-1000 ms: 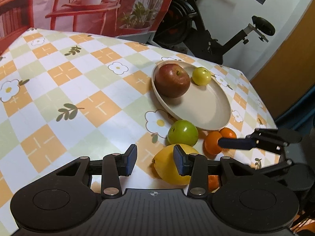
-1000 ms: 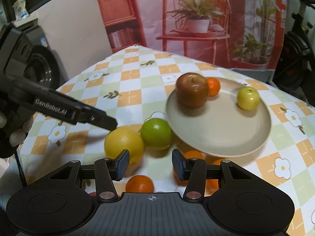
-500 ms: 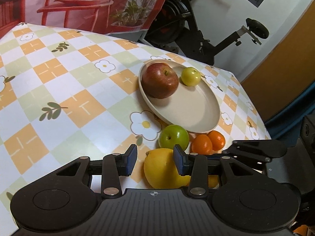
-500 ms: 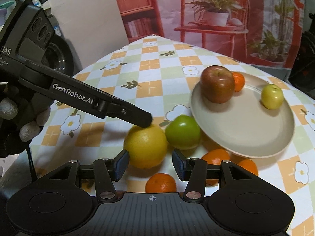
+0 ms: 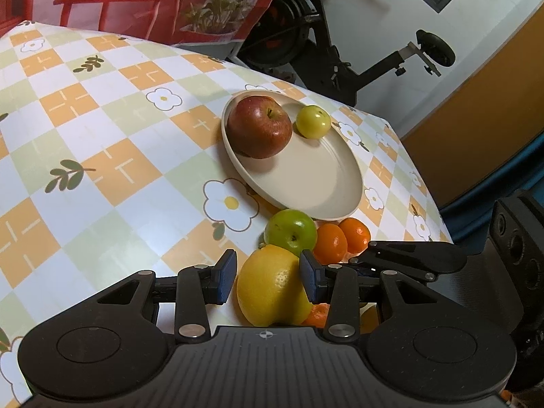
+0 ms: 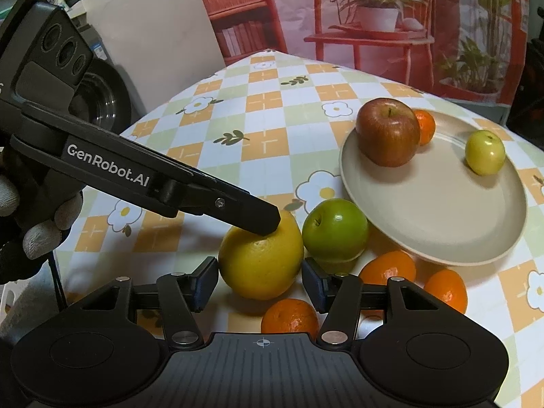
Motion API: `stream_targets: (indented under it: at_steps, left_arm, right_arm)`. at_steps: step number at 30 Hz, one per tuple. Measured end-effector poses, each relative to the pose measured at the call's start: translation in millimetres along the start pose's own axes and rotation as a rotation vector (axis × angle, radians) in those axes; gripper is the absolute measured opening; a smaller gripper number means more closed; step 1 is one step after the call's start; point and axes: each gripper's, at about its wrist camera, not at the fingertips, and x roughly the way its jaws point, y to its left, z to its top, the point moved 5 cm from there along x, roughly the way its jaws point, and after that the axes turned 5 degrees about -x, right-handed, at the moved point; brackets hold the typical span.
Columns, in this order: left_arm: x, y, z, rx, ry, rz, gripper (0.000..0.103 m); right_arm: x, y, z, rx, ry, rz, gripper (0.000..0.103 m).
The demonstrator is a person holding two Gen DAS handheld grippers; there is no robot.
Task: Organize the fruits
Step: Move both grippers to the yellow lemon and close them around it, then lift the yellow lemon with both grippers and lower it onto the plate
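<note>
Both grippers had converged on the large yellow citrus (image 6: 261, 255), probably a lemon or a pale orange, which sat on the tablecloth just in front of the plate, touching the green apple (image 6: 335, 229). The right gripper (image 6: 260, 285) faced it with jaws spreading, the fruit sitting between the blue pads but not visibly pressed by them, which suggested it was widening to fit so broad a fruit. The left gripper (image 5: 268, 280) came from the opposite side, its jaws narrowly parted; in the right wrist view its finger rested on the top of the citrus, yet whether the pads actually squeezed the peel was hard to tell from its own view, where the fruit bulged between and below them. The beige plate (image 6: 442, 224) already carried a red apple (image 6: 387, 132), a small yellow-green apple (image 6: 484, 152) and one mandarin (image 6: 425, 126) tucked behind the red apple, so it looked like the collecting place, with much of its floor left bare for bigger fruit. Three more mandarins (image 6: 387, 268) lay loose on the cloth near the plate's rim. The table wore a checked tablecloth (image 5: 102, 156) of orange, green and white squares with flowers. Beyond it stood an exercise bike (image 5: 340, 51) and a red printed backdrop (image 6: 374, 17) showing a chair and potted plants.
</note>
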Motion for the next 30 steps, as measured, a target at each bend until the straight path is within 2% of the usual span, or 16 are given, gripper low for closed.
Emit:
stream_targets:
  at_steps: [9,22,30]
  left_arm:
    - [2,3,-1,-0.045,0.019,-0.028,0.043]
    - [3,3,-2,-0.036,0.022,-0.038,0.042]
    - [-12,-11,15,0.007,-0.034,-0.037,0.042]
  right_arm:
    - [1,-3,-1,0.032,-0.003,0.017,0.051]
    - [3,-3,-1,0.04,-0.01,0.014,0.051]
    - [-15,-8,14,0.06,-0.087,0.018,0.05]
